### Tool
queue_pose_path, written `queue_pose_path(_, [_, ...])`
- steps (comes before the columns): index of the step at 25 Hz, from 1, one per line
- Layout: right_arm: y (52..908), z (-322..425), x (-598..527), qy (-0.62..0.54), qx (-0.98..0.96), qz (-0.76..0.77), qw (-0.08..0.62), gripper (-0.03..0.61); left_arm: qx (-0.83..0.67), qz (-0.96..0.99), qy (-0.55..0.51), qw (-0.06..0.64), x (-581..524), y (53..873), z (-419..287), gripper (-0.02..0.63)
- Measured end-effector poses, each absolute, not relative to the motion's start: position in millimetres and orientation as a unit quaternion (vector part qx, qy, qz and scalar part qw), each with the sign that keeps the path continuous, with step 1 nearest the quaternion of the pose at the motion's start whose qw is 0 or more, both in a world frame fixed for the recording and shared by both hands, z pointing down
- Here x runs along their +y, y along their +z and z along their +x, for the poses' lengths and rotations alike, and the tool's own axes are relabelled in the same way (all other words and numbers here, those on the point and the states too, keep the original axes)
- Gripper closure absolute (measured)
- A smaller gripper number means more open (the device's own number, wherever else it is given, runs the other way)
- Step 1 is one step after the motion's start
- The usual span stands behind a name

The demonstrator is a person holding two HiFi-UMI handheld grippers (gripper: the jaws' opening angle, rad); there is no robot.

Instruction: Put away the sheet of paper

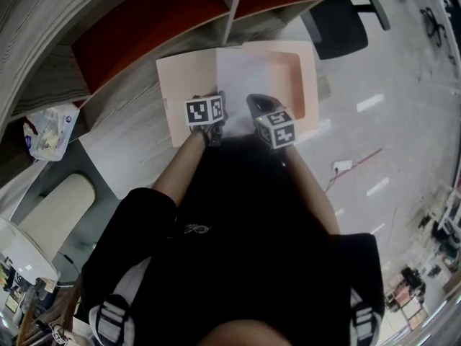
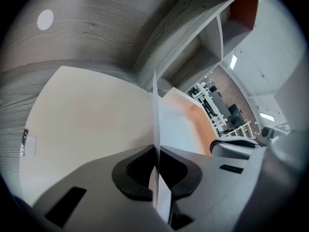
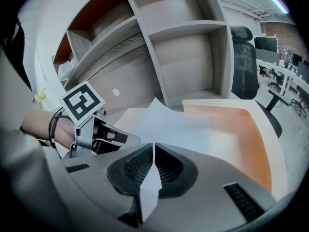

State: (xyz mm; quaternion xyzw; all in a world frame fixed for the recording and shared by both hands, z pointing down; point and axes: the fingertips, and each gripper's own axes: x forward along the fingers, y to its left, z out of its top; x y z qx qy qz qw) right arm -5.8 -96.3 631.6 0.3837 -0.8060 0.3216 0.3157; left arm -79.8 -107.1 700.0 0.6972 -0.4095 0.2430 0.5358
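Head view puts the sheet of paper point(image 1: 241, 78) over the open peach folder point(image 1: 189, 85), which lies by the worktop's point(image 1: 122, 157) far edge, under the shelves point(image 1: 144, 34). My left gripper point(image 2: 155, 173) and right gripper point(image 3: 152, 168) each have fingers clamped on its near edge, I judge to hold it flat for sliding inside. The small white label point(image 2: 27, 144) on the folder's flap is too blurred to read.
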Motion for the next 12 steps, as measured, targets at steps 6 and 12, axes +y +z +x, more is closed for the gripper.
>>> queue_pose_path(6, [624.5,-11.1,-85.5,0.317,-0.799,0.406,0.310,0.549,-0.403,0.702,0.233,0.539,-102.7,698.1,-74.0,0.568])
queue_pose_path(12, [610.9,-7.4,-89.9,0.313,-0.793,0.431,0.296,0.551,-0.410,0.702,0.230,0.535,-100.4,697.1,-74.0,0.568])
